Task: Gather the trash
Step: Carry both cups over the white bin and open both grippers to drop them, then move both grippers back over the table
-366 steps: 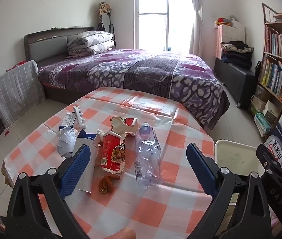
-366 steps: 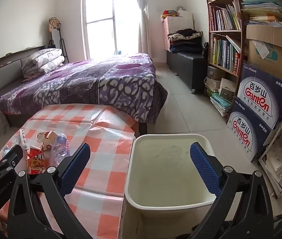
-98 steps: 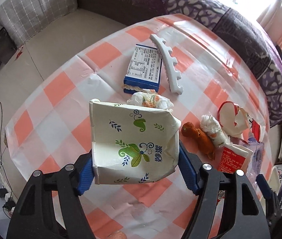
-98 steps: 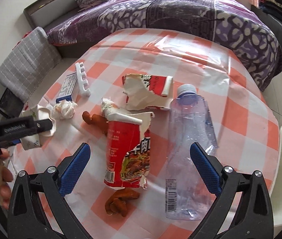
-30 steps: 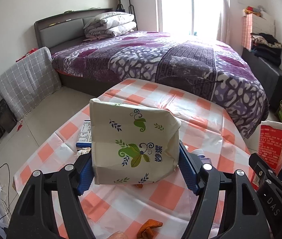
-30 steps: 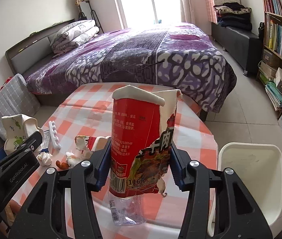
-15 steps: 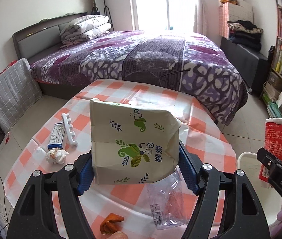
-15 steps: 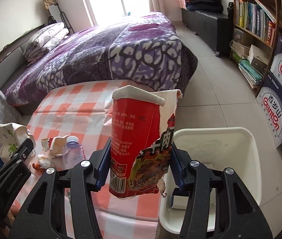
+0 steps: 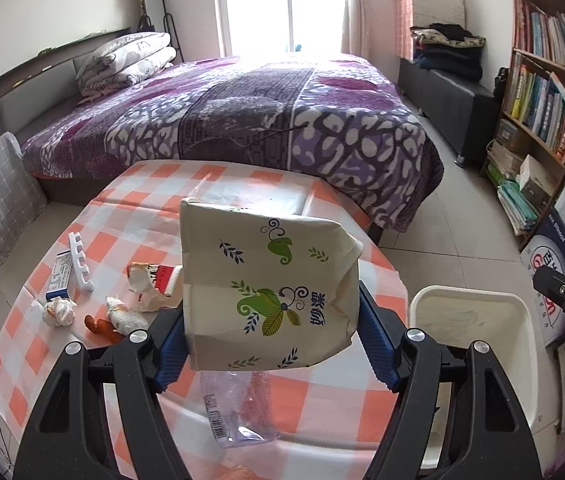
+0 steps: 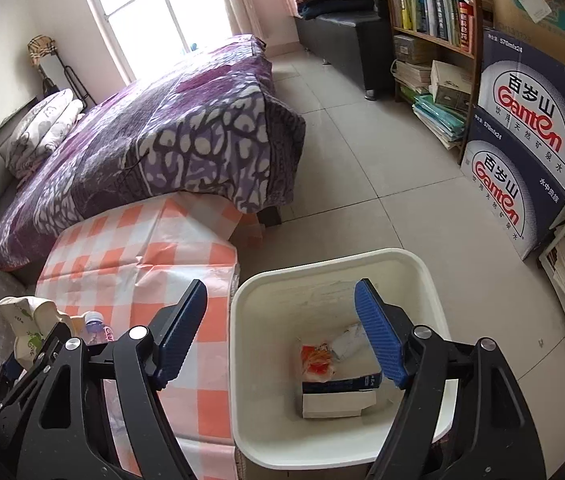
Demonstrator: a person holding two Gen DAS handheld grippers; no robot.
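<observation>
The left gripper [image 9: 270,344] clamped a cream paper bag [image 9: 268,296] between its fingers, held above the checked worktop [image 9: 130,216] just beside the white bin [image 10: 422,276]. The right gripper [image 10: 282,332] hung over the bin, its fingers just spread apart with nothing between them. In the bin lay a red wrapper [image 10: 316,362] and a box [image 10: 338,398]. On the worktop beside the bin lay a clear bottle [image 9: 238,408]; farther from the bin lay wads and a torn cup [image 9: 154,286].

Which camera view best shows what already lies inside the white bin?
The right wrist view: it looks down into the white bin, showing a box and wrappers. The left wrist view shows only its rim and a bare inner wall.
</observation>
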